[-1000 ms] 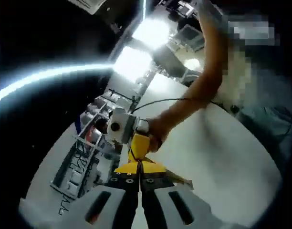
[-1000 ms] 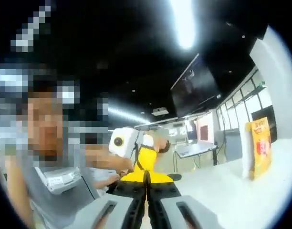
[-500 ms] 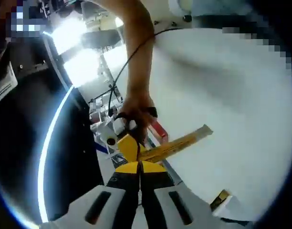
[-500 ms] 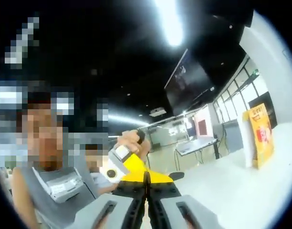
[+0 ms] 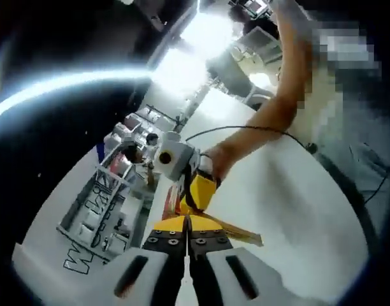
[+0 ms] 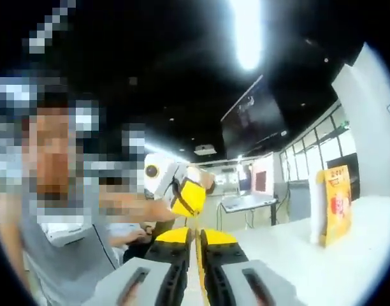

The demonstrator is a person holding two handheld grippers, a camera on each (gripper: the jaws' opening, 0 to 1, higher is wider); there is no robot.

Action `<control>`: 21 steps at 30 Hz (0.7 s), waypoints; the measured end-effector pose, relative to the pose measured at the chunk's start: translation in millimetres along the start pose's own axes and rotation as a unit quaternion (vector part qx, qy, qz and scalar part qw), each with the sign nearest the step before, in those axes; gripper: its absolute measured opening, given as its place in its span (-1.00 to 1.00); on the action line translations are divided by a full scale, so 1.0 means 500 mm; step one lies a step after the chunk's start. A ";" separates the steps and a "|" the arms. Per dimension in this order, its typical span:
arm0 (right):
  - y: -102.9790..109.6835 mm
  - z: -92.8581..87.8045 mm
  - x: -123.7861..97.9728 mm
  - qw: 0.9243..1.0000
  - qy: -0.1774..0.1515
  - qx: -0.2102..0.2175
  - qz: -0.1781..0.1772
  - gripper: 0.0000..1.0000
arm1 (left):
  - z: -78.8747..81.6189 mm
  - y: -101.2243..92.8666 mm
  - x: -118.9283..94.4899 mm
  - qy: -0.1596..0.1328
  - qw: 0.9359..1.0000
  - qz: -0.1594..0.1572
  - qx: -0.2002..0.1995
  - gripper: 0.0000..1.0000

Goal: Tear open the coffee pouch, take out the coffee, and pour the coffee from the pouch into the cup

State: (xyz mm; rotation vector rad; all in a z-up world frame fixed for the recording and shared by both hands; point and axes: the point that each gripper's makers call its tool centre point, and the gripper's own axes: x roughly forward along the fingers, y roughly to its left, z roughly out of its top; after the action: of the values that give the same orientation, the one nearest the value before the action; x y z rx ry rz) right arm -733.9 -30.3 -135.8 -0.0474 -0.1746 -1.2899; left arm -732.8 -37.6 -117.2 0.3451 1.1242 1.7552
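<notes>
In the left gripper view we see our left gripper (image 5: 188,224) at bottom centre, its jaws pressed together on the yellow coffee pouch (image 5: 236,232), whose thin strip runs out to the lower right over the white table (image 5: 297,223). Just above, near the frame's centre, the right gripper (image 5: 196,191) points down at us, held by a hand (image 5: 215,162) on a bare arm coming from the upper right; whether it touches the pouch here we cannot tell. The table lies open across the right half, its far edge running up the middle (shelving and clutter beyond, on the left).

In the right gripper view our right gripper (image 6: 197,237) is clamped on the pouch's thin edge at bottom centre. A yellow standing bag (image 6: 336,205) stands at the right.
</notes>
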 end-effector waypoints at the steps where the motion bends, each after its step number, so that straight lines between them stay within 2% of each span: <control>1: -0.001 0.000 0.002 1.000 -0.001 -0.003 -0.002 -0.83 | -0.003 -0.004 0.000 0.001 1.000 -0.005 -0.008 -0.96; 4: 0.000 0.003 0.010 1.000 -0.006 -0.009 -0.005 -0.83 | -0.004 -0.018 0.003 -0.009 0.999 -0.021 -0.039 -0.96; 9: -0.004 -0.012 0.019 1.000 0.010 -0.020 -0.009 -0.83 | -0.004 -0.015 0.004 -0.024 0.997 -0.019 -0.068 -0.96; 14: -0.008 -0.021 0.024 0.999 0.016 -0.030 -0.020 -0.84 | -0.018 -0.024 0.012 -0.015 0.997 -0.027 -0.073 -0.96; 18: -0.016 -0.028 0.023 0.998 0.029 -0.045 -0.031 -0.93 | -0.023 -0.029 0.015 -0.012 0.996 -0.034 -0.083 -0.96; 21: -0.021 -0.028 0.021 0.997 0.039 -0.055 -0.043 -0.95 | -0.026 -0.029 0.017 -0.013 0.993 -0.036 -0.115 -0.96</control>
State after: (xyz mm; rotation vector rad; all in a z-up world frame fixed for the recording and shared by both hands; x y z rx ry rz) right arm -739.6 -45.2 -148.8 -0.0843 -0.0381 -1.3851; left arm -737.0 -36.4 -138.0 0.1833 0.8924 1.7886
